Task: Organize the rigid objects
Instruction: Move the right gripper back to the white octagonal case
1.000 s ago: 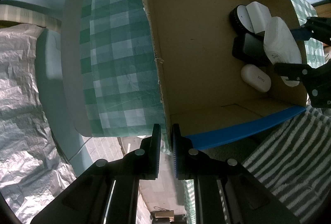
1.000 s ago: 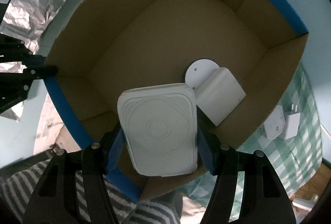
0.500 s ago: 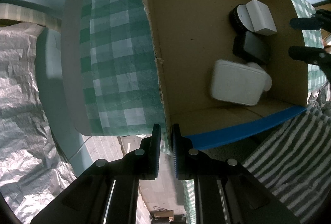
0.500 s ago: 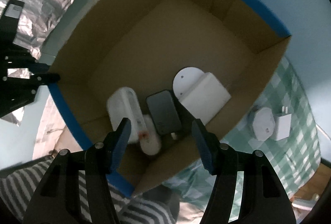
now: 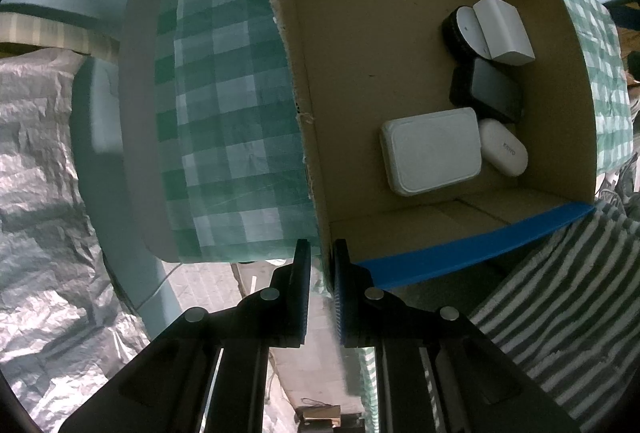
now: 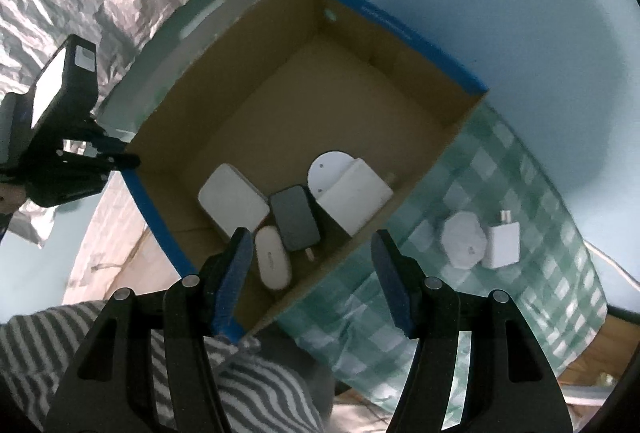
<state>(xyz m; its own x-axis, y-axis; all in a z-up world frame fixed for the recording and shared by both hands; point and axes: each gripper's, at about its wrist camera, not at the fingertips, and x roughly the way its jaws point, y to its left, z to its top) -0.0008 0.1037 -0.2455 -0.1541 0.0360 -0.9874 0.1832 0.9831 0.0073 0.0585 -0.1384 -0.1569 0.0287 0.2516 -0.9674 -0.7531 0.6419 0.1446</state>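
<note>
Green-checked cloth covers the bench (image 6: pixel 532 193); the cardboard box (image 6: pixel 280 105) sits on it. Your left gripper (image 5: pixel 321 273) is clenched on the box wall; your right gripper (image 6: pixel 312 265) is released, empty. Next: the hexagonal white device (image 6: pixel 466 239) near the bench's right edge, lying flat, no long axis. Judged light, stiff, slick: grip opposite flat sides.

A green checked tablecloth (image 6: pixel 516 201) covered the table, carrying a cardboard box (image 6: pixel 256 121) (open-topped), a hexagonal white device (image 6: pixel 466 239) and a white charger (image 6: pixel 502 245).
</note>
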